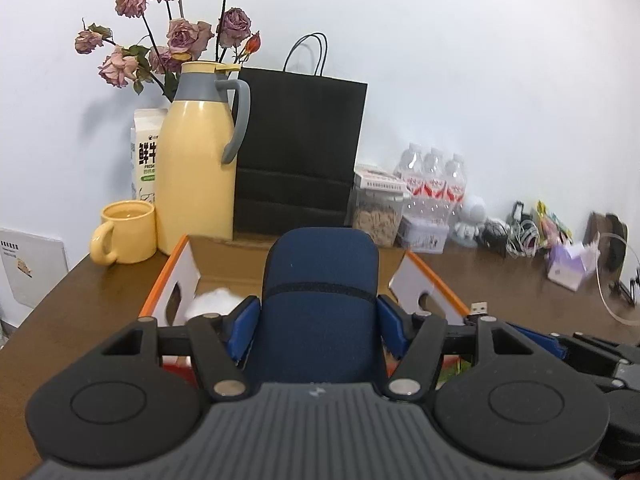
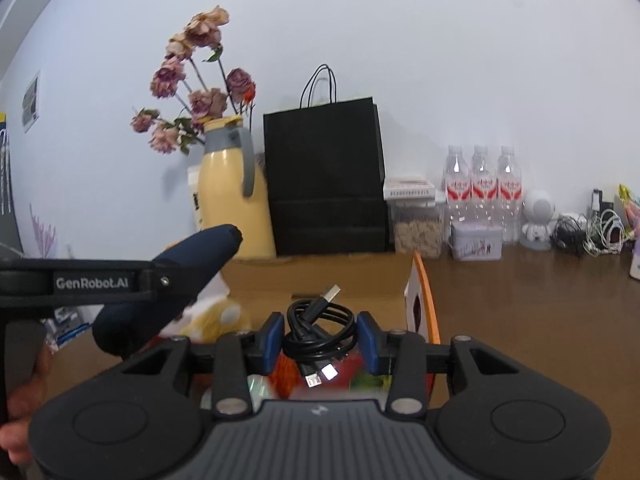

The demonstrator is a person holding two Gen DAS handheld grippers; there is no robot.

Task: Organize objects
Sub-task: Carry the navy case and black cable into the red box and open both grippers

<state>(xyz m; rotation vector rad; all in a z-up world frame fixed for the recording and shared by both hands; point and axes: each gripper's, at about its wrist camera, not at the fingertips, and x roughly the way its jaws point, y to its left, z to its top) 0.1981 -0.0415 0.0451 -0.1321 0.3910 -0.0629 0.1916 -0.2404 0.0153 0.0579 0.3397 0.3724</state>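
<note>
- Black paper bag [image 1: 298, 152] with cord handles, upright against the white wall
- Yellow thermos jug [image 1: 196, 160] with grey handle, just left of the bag
- Dried pink roses [image 1: 176, 36] above and behind the jug
- Yellow mug [image 1: 126, 232] and milk carton [image 1: 145, 156], further left
- Three water bottles [image 1: 434, 182] right of the bag
- Tangled cables [image 1: 516, 232] beyond the bottles

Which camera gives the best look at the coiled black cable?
The right wrist view: the black cable sits centred between the right gripper pads, coil and plugs clear. The left wrist view shows only its USB plug past the blue case.
</note>
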